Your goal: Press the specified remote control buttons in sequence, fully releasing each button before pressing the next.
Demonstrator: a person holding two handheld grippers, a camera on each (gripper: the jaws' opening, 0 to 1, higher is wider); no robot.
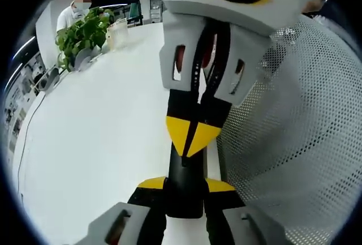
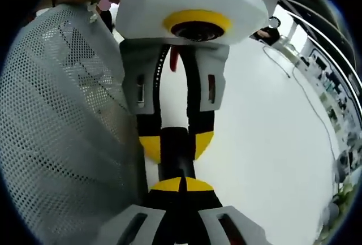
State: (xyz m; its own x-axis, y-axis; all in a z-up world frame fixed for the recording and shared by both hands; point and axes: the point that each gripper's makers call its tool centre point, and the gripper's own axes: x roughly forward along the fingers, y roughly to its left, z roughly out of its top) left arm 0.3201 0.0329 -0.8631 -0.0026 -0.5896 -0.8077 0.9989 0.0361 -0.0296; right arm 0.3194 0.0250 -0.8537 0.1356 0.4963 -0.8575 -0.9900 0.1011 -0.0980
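A slim black remote control (image 1: pixel 184 174) stands up between the yellow-tipped jaws of my left gripper (image 1: pixel 185 184), which is shut on its sides. From above comes my right gripper (image 1: pixel 192 134), jaws shut into one yellow point that rests on the remote's upper end. In the right gripper view the same meeting shows from the other side: my right gripper (image 2: pixel 181 184) is shut at the bottom, its tip against the remote control (image 2: pixel 176 160). There the left gripper (image 2: pixel 176 143) clamps the remote from above. The remote's buttons are hidden.
A white table (image 1: pixel 96 143) lies under both grippers. A grey perforated mesh surface (image 1: pixel 294 132), also in the right gripper view (image 2: pixel 62 120), stands close beside them. At the table's far end are a leafy green plant (image 1: pixel 85 35) and a person (image 1: pixel 73 13). A thin cable (image 2: pixel 305 95) crosses the table.
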